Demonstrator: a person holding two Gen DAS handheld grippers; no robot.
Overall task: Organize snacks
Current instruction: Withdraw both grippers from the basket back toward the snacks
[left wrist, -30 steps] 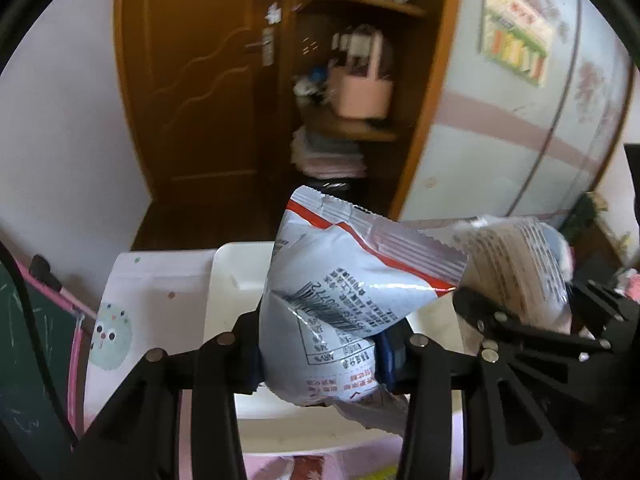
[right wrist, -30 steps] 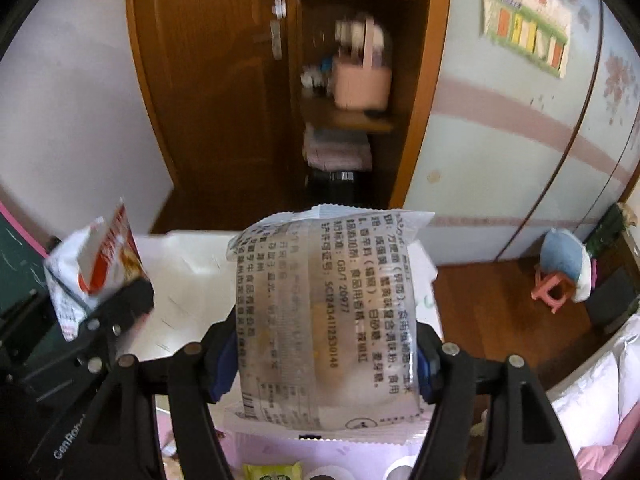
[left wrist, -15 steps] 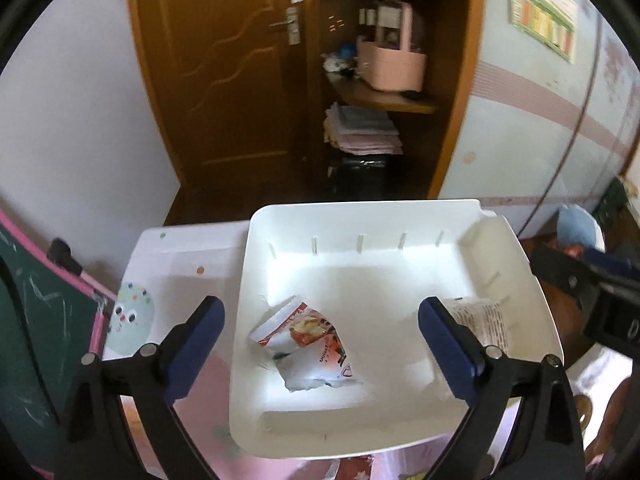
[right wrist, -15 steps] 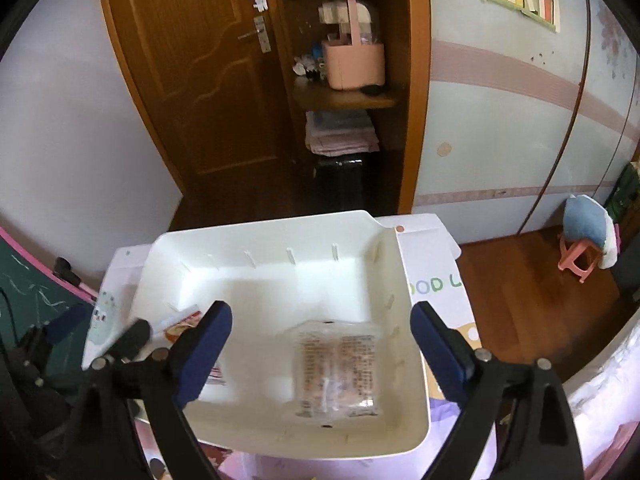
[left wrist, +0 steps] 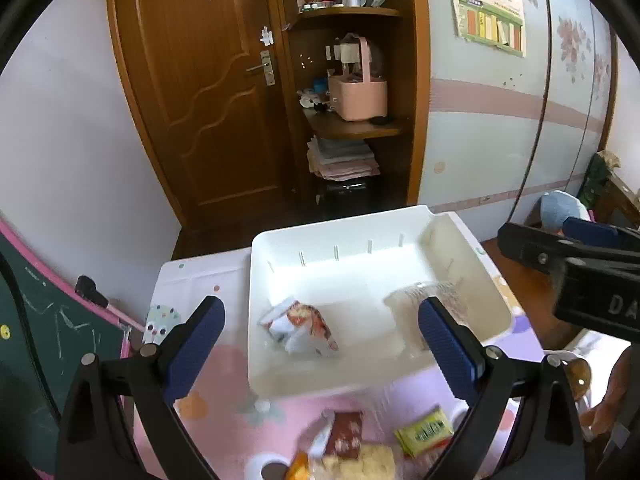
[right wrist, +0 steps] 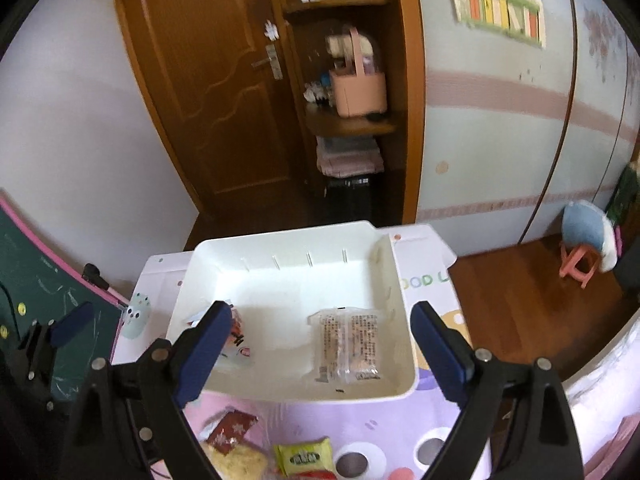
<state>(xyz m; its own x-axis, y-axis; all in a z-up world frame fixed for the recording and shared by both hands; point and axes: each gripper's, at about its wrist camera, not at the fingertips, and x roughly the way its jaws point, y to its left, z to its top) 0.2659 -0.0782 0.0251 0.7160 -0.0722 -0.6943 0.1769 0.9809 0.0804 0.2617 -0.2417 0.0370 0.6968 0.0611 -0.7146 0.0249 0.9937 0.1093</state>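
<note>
A white tray sits on a pink and lilac patterned table. In its left part lies a crumpled red and white snack bag. A clear packet of biscuits lies flat in its right part. My left gripper hangs open above the tray's near side with nothing between its blue pads. My right gripper is open too, above the near edge, and holds nothing. Loose snacks lie in front of the tray: a yellow-green packet and a dark red packet.
A green chalkboard with a pink rim stands at the table's left. Behind the table are a wooden door, open shelves with a pink basket and a wooden floor with a small stool. A hand shows at the right.
Both grippers opened and let go: the red and white bag and the clear biscuit packet dropped into the tray. Both grippers then drew back and up, bringing the loose snacks into view.
</note>
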